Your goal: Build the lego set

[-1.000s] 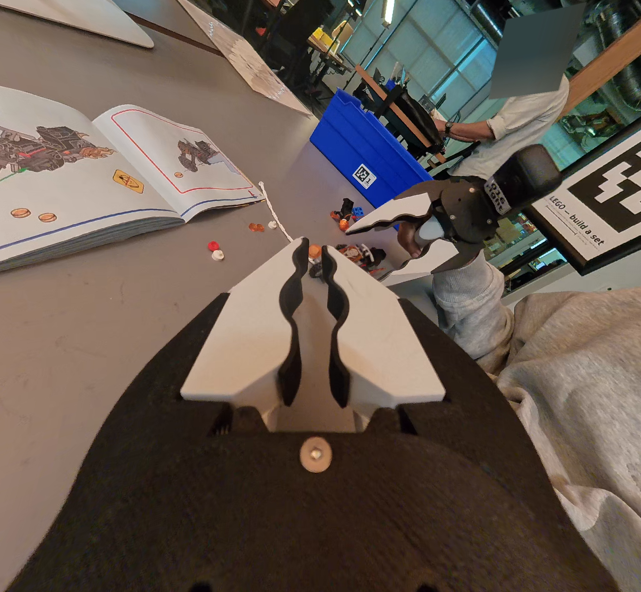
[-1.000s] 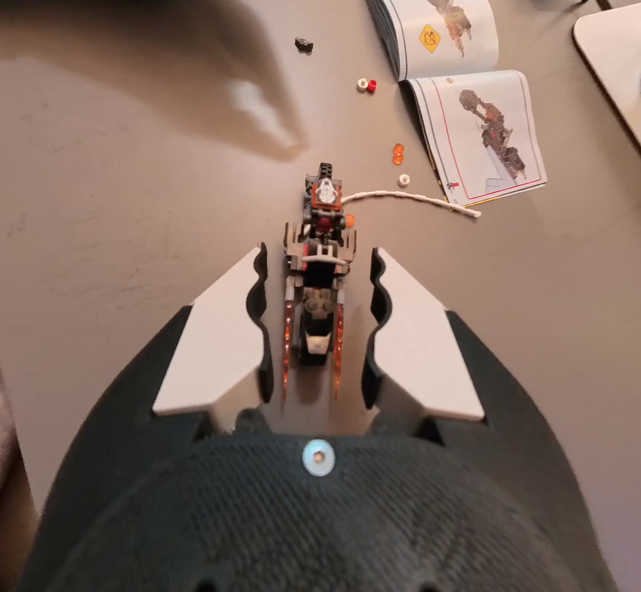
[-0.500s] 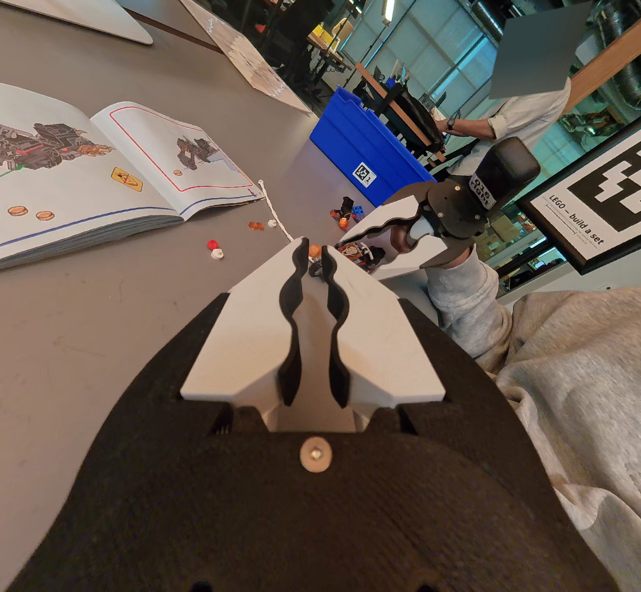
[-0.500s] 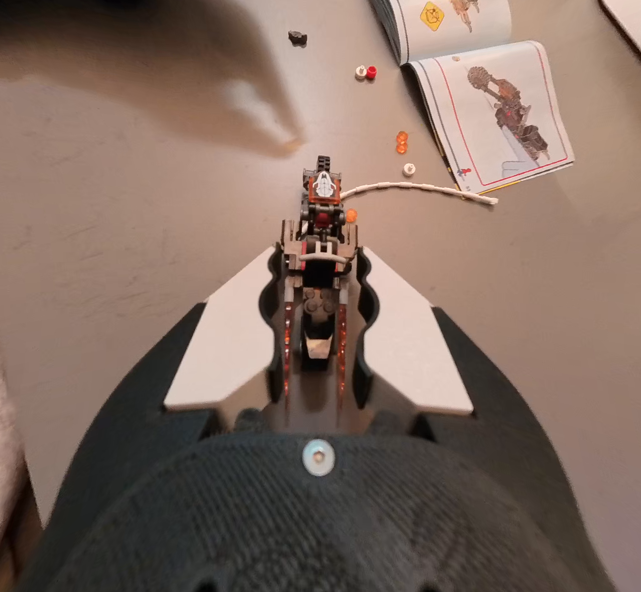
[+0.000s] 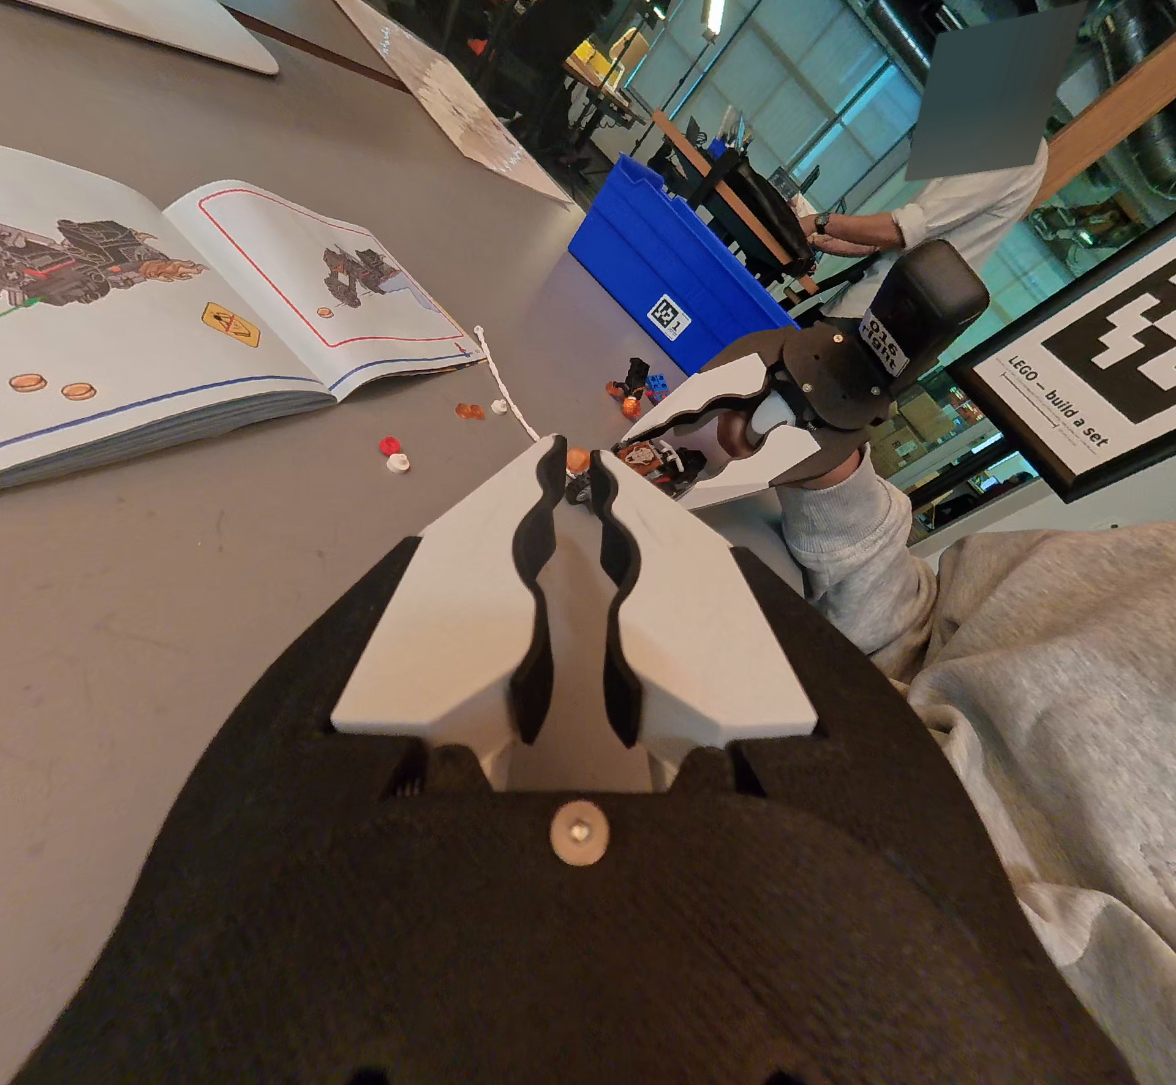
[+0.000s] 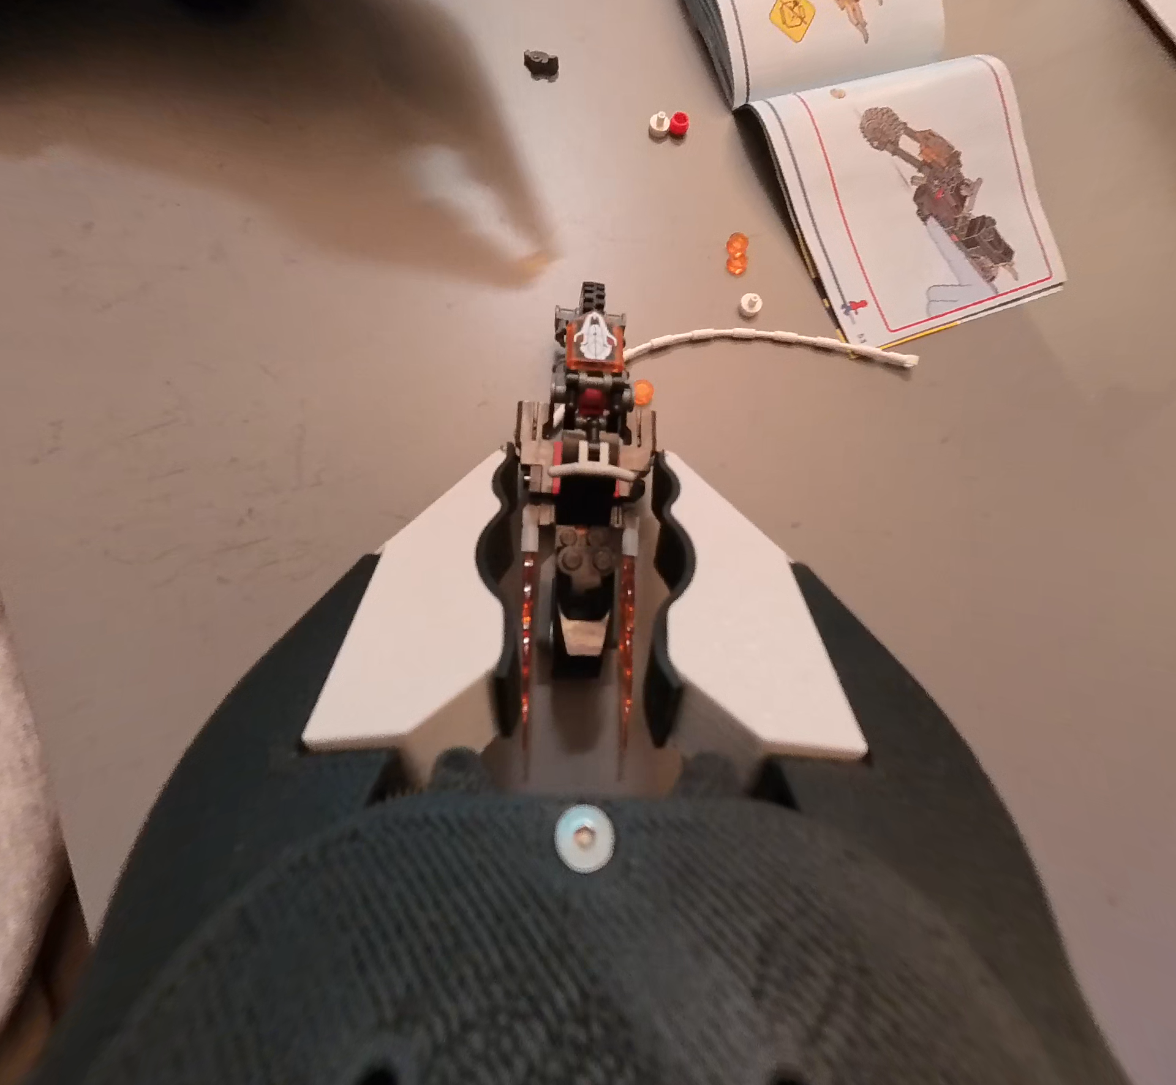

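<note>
Right gripper (image 6: 584, 469) is clamped across the mid-body of the small black-and-grey lego vehicle with orange translucent blades (image 6: 588, 482); both black pads touch its side panels. Model sits at the centre of the grey tabletop (image 6: 223, 450), nose toward 12 o'clock in the right wrist view, tail blades running back between the fingers toward 6.

Left gripper (image 5: 578, 461) is narrowed to a slit and appears to pinch a small round orange translucent stud (image 5: 577, 458) at the tips. Can't fully confirm contact, the piece may sit just behind them.

Handling, my read:
- Model is light and rigid in the core, but a stack of friction-fit parts. Squeeze the solid body only.
- The thin orange blades and the printed orange tile at the nose look like the first things to pop off. Keep pads off them.
- Smooth plastic on pads: may slip or twist under downward pressing, so brace against the table.
- Stud is tiny and slick, easy to flick out of the tips.

Loose bits: white flexible ribbed hose (image 6: 763, 339) at 1 o'clock of the model, reaching its nose, two orange studs (image 6: 737, 253) and a white stud (image 6: 751, 304) near it, red and white stud pair (image 6: 669, 124) farther off at 12–1, open instruction booklet (image 6: 891, 176) at 2.
</note>
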Tool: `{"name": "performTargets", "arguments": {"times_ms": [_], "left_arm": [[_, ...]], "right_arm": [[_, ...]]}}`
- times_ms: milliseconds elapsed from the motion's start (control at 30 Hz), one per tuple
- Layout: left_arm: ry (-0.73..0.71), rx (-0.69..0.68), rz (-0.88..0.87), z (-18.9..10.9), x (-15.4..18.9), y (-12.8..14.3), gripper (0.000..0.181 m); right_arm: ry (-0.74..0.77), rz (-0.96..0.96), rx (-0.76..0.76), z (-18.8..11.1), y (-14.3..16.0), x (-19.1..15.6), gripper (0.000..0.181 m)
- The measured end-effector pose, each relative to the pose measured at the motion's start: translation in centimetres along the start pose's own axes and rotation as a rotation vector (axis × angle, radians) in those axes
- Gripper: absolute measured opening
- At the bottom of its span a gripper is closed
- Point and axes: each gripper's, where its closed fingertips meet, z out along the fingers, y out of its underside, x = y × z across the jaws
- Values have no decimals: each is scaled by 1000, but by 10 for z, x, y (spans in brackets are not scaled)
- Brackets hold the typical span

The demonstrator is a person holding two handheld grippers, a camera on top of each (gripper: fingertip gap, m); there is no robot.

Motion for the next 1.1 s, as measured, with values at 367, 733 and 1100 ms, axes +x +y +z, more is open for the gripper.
{"name": "performTargets", "arguments": {"times_ms": [367,733,1100], "left_arm": [[22,-3,10,1,5,0,5],[257,2,63,22,62,6,5],[258,-65,45,48,76,30,4]], "right_arm": [[-6,12,16,-2,-2,1,41],[-16,17,345,-26,-53,-4,41],[33,-73,443,-27,-68,-12,41]]}}
